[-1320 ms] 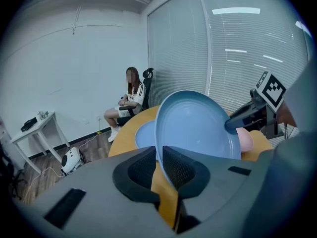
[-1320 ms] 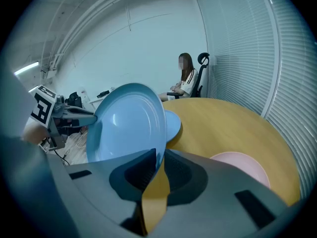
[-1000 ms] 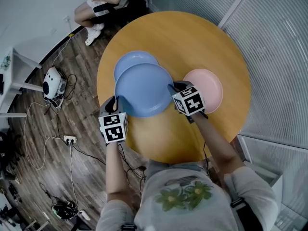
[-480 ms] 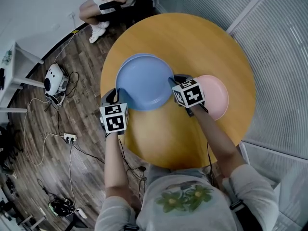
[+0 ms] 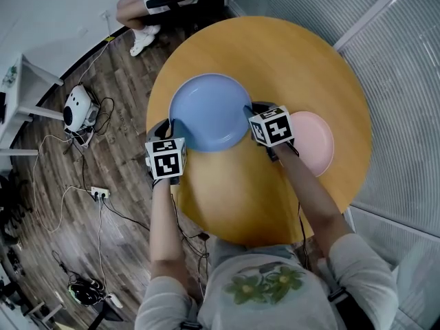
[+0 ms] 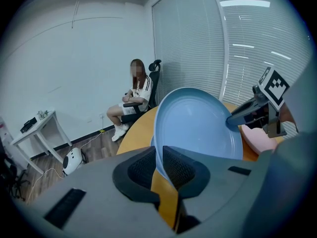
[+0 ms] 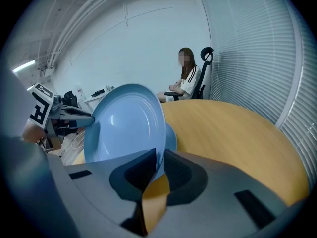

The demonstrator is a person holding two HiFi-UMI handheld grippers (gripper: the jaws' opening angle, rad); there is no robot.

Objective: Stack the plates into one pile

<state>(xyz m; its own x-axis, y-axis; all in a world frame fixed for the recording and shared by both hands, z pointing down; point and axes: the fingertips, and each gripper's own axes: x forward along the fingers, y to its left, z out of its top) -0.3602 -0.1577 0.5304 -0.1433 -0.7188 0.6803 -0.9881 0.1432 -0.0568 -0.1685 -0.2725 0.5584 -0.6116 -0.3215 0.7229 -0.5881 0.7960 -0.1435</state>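
Together, left gripper [image 5: 167,126] and right gripper [image 5: 255,109] pinch the blue plate [image 5: 210,112]; pink plate [image 5: 315,144] nearby.

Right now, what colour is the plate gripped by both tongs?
Light blue. The plate shows best in the head view.

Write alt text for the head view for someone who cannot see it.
Seen from above, the left gripper and the right gripper clamp opposite edges of a blue plate over a round wooden table. A pink plate lies on the table beside the right gripper; a person sits at the top.
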